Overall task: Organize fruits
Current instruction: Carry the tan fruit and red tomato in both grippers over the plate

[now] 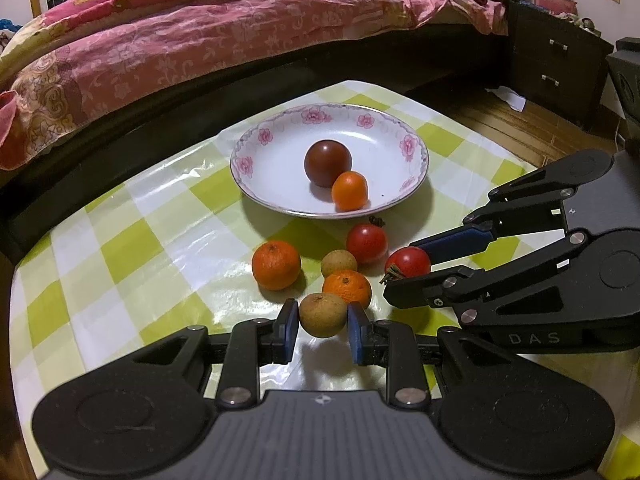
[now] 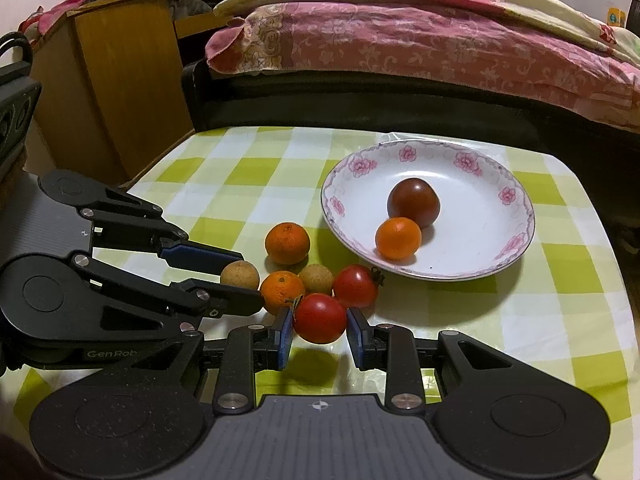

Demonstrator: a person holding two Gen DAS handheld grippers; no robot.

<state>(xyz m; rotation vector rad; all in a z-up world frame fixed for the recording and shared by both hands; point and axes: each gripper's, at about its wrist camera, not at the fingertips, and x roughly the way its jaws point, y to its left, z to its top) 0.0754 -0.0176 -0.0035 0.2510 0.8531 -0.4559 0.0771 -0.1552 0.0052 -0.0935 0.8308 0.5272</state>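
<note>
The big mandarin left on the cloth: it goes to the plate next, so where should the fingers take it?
Grip the big mandarin across its widest middle, from above. It is round and slightly flattened, with bare cloth on its outer side.

Two markings could be read, each on a gripper body as seen from the other one's camera. In the left wrist view, the right gripper carried the pale letters "DAS" along the lower edge of its black body. In the right wrist view, the left gripper carried "GenRob" in pale letters on its lower edge; the word ran on behind the nearer gripper and was hidden there.
</note>
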